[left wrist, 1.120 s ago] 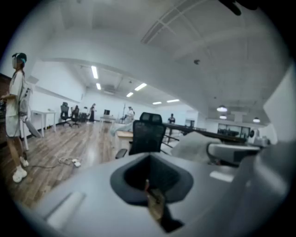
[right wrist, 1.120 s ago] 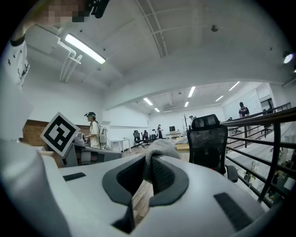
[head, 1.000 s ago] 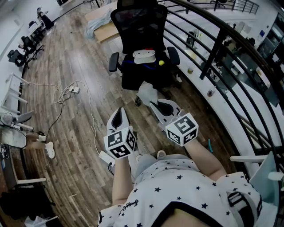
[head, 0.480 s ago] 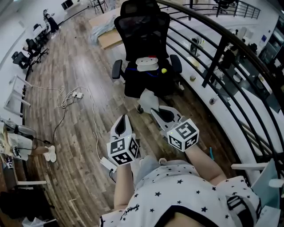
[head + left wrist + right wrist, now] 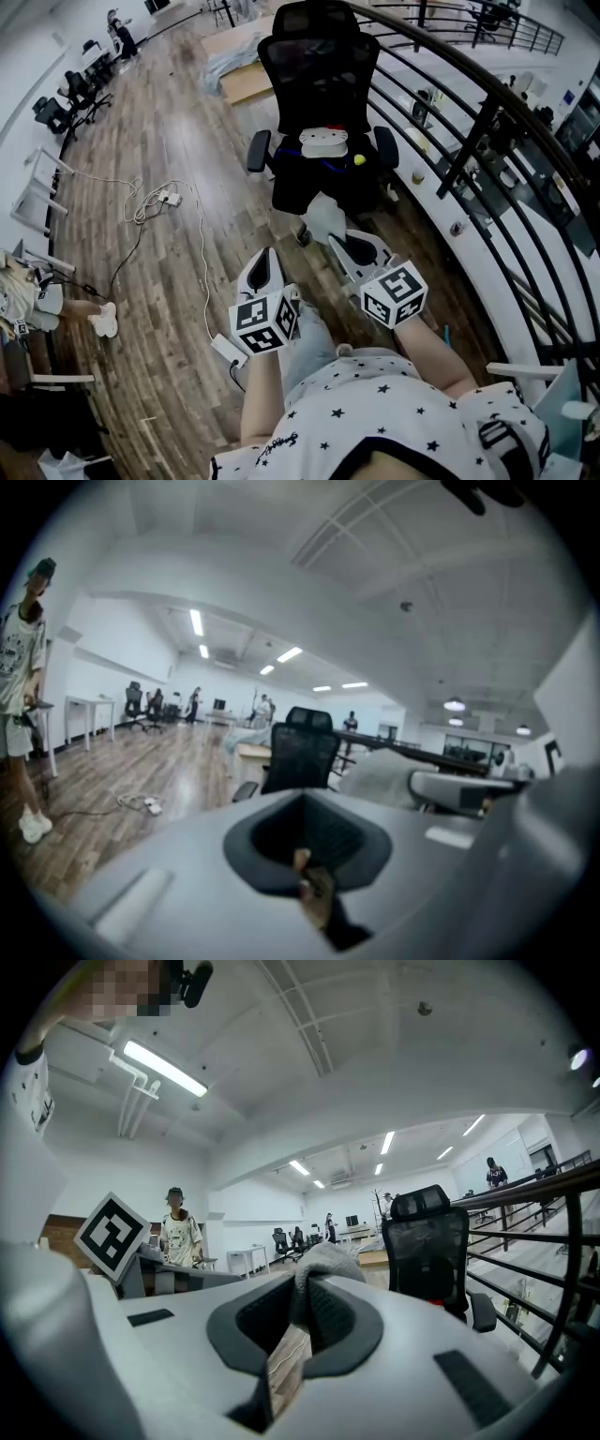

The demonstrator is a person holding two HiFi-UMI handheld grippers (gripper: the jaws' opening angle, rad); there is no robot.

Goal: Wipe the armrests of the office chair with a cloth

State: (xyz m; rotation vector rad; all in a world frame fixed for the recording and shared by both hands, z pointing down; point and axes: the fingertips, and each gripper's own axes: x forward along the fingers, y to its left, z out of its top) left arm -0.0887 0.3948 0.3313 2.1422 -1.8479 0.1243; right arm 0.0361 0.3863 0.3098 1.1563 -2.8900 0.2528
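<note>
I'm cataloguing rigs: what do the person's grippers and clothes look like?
The left gripper and right gripper have pale grey shells with dark pads lining the jaws. Each carries a white cube printed with black square markers. The person wears a short-sleeved white shirt dotted with black stars.

Open over bare brown wood-plank floor [image 5: 239, 211] from left gripper [image 5: 263, 253] and right gripper [image 5: 334, 240] to the black mesh-backed office chair [image 5: 319, 75]. Wide room beside the black padded armrest [image 5: 259, 150] at the head view's left. Tight at the opposite armrest [image 5: 386, 148], with black metal bar railing [image 5: 473, 141] close by. On the seat between them, a white rounded object [image 5: 323, 142] and a small yellow ball [image 5: 359, 159]. White cable with power strip [image 5: 159, 197] well off leftward.
</note>
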